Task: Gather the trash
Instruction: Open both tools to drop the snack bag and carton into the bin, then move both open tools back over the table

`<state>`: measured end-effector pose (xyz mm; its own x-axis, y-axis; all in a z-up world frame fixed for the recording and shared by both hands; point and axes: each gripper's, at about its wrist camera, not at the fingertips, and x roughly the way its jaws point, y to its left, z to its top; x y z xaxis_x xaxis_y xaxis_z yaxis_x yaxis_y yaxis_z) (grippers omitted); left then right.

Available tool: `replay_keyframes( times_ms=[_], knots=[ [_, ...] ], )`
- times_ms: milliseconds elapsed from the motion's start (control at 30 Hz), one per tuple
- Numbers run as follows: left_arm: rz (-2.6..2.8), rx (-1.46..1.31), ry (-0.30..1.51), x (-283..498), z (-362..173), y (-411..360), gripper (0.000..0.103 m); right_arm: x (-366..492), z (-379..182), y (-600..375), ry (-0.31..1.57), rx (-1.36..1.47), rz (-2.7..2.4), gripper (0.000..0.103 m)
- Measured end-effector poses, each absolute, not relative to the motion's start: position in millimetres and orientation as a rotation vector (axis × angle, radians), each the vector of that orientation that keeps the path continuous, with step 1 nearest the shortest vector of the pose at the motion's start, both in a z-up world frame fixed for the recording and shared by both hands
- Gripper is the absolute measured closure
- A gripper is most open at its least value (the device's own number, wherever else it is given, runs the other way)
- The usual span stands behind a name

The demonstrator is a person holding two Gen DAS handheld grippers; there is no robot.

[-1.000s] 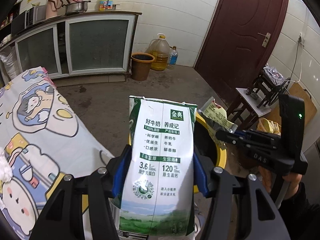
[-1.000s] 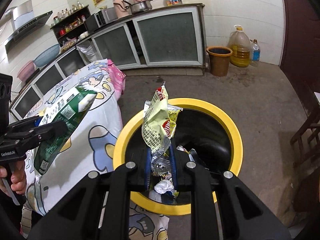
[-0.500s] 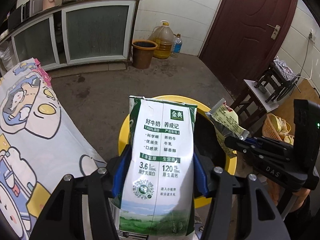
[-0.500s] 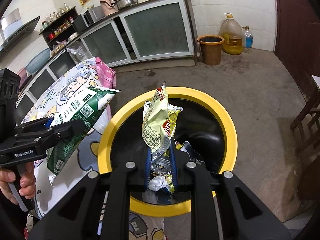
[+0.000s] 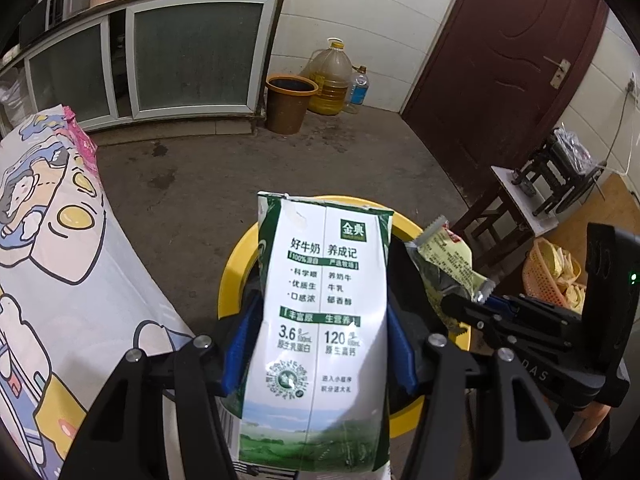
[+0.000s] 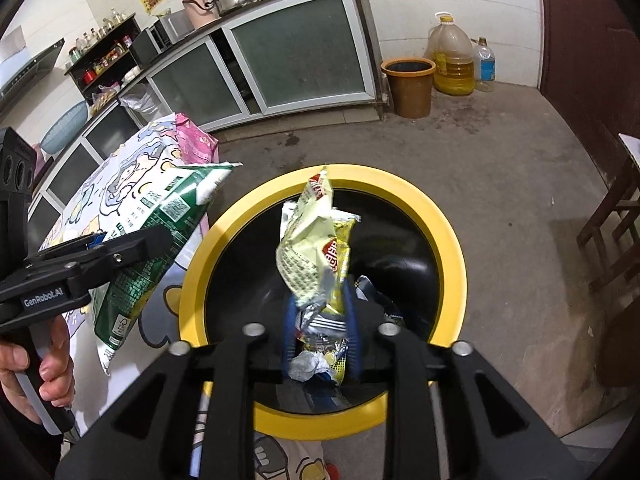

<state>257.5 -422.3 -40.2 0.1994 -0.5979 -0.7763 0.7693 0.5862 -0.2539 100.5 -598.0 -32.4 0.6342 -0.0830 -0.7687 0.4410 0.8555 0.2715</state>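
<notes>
My left gripper [image 5: 318,316] is shut on a green and white milk bag [image 5: 320,320], held upright at the near left rim of a yellow-rimmed black trash bin [image 5: 234,264]. The milk bag [image 6: 160,232] also shows in the right wrist view, beside the bin's left rim. My right gripper [image 6: 320,312] is shut on a crumpled yellow snack bag [image 6: 316,248], held over the opening of the bin [image 6: 452,240]. The snack bag [image 5: 444,260] shows at the right of the left wrist view. Crumpled wrappers [image 6: 308,364] lie in the bin.
A table with a cartoon-print cloth [image 5: 60,264] stands left of the bin. A brown bucket [image 5: 290,102], an oil jug [image 5: 330,76] and a bottle stand by the cabinets at the back. A dark door [image 5: 500,60], a stool and an orange basket [image 5: 548,272] are on the right.
Both grippers have moved toward the bin with their bags. The bin looks nearer and larger in both views, and the milk bag now reaches its left rim.
</notes>
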Motion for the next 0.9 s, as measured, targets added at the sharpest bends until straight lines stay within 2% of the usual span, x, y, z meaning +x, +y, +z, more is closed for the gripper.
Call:
replay_keyframes(
  times_ms=[33, 100, 133, 233, 533, 900],
  knots=[
    [-0.967, 0.193, 0.976, 258.2, -39.3, -420.5, 0.027, 99.3, -32.4, -598.9, 0.837, 0.468, -0.323, 0.059],
    [-0.952, 0.17, 0.949, 258.2, -36.0, -414.4, 0.016, 94.4, -32.9, -599.9, 0.829, 0.476, -0.335, 0.048],
    [-0.946, 0.17, 0.94, 258.5, -34.8, -412.4, 0.011, 93.1, -33.1, -601.2, 0.831, 0.479, -0.342, 0.047],
    [-0.917, 0.17, 0.932, 258.4, -32.6, -407.4, 0.008, 89.1, -34.3, -603.5, 0.839, 0.479, -0.359, 0.047],
    [-0.866, 0.092, 0.949, 272.0, -29.3, -362.9, 0.008, 79.9, -26.0, -591.7, 0.817, 0.476, -0.353, 0.047],
    [-0.747, 0.043, 0.878, 289.9, -8.6, -259.0, 0.008, 103.4, -3.6, -546.5, 0.784, 0.414, -0.273, 0.046]
  ],
)
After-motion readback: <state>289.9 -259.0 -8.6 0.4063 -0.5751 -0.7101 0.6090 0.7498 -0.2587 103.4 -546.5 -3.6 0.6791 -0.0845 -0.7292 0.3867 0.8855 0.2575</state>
